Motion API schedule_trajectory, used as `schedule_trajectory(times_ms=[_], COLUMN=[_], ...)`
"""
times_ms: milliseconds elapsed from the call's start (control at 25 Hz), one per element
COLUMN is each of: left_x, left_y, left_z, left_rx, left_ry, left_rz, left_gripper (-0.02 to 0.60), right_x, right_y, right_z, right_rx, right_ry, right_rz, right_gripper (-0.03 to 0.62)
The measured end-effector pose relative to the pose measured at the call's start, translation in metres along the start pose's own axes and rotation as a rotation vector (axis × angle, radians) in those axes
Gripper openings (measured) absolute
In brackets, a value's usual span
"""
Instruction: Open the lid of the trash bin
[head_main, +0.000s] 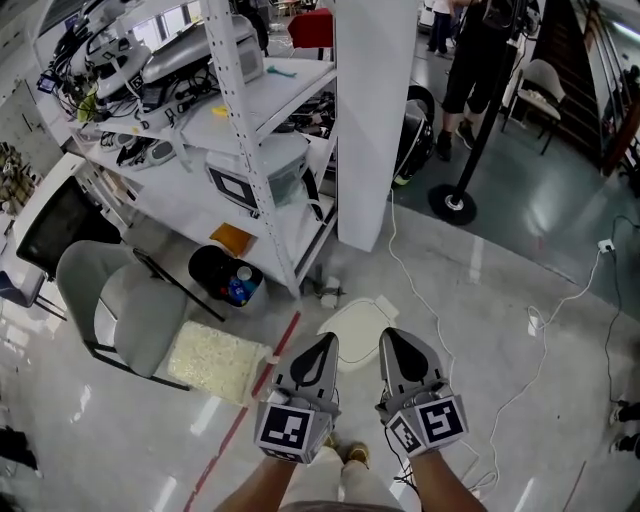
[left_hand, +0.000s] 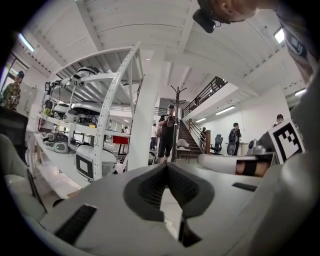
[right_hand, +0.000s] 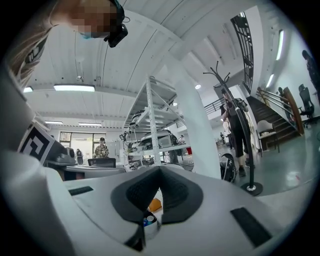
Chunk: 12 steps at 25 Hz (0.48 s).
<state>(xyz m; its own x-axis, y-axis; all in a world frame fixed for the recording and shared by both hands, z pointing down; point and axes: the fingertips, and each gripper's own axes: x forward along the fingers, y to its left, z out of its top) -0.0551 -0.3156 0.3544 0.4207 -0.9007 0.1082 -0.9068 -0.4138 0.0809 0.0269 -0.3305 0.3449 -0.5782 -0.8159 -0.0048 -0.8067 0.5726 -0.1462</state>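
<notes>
Cream-white trash bin (head_main: 352, 330), seen from straight above in the head view, so that only its rounded lid (head_main: 368, 312) shows. It stands on the glossy floor (head_main: 500, 330) just ahead of and below the tips of both tools, in the gap between them. The lid lies flat and shut, facing up. Its long axis runs across the tools' line of reach, from the left tool's side to the right tool's side and a little askew. The hinge side cannot be told, nor whether either tool touches the lid. The left gripper (head_main: 324, 343) is clenched on nothing, its dark ribbed pads meeting at the tip in the left gripper view, with only pale floor in the slot behind them. The right gripper (head_main: 391, 338) is likewise clenched and empty, and lies parallel and just beside the left one, both pointing forward. Beyond the left tool and off to its left stands a black bucket (head_main: 203, 266), uncovered, with a blue bottle (head_main: 238, 292) inside. An orange item (head_main: 232, 238) lies just past it. Both the bottle and the orange item show through the slot under the right gripper's closed tips in the right gripper view. A white shelf rack (head_main: 250, 130) and a white pillar (head_main: 372, 120) are further ahead. A grey chair (head_main: 120, 300) is far to the left, and a pale mat (head_main: 215, 360) lies beside the left tool. A red floor line (head_main: 272, 362) runs along the mat's near edge. A white cable (head_main: 420, 290) trails ahead of the right tool, and a person (head_main: 480, 60) stands well beyond it.
</notes>
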Motion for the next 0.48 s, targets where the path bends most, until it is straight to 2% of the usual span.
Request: schedule_trajectory(times_ms=[240, 480], left_x=[0.013, 0.021], left_y=[0.010, 0.016], left_z=[-0.043, -0.099], left_rx=[0.000, 0.011], left_ry=[0.041, 0.092], left_rz=[0.000, -0.008], left_gripper=[-0.014, -0.014], right_x=[0.013, 0.020], right_y=[-0.013, -0.029], right_z=[-0.029, -0.081], right_rx=[-0.027, -0.023], right_ry=[0.002, 0.028], right_rz=[-0.005, -0.016], right_gripper=[0.006, 0.006])
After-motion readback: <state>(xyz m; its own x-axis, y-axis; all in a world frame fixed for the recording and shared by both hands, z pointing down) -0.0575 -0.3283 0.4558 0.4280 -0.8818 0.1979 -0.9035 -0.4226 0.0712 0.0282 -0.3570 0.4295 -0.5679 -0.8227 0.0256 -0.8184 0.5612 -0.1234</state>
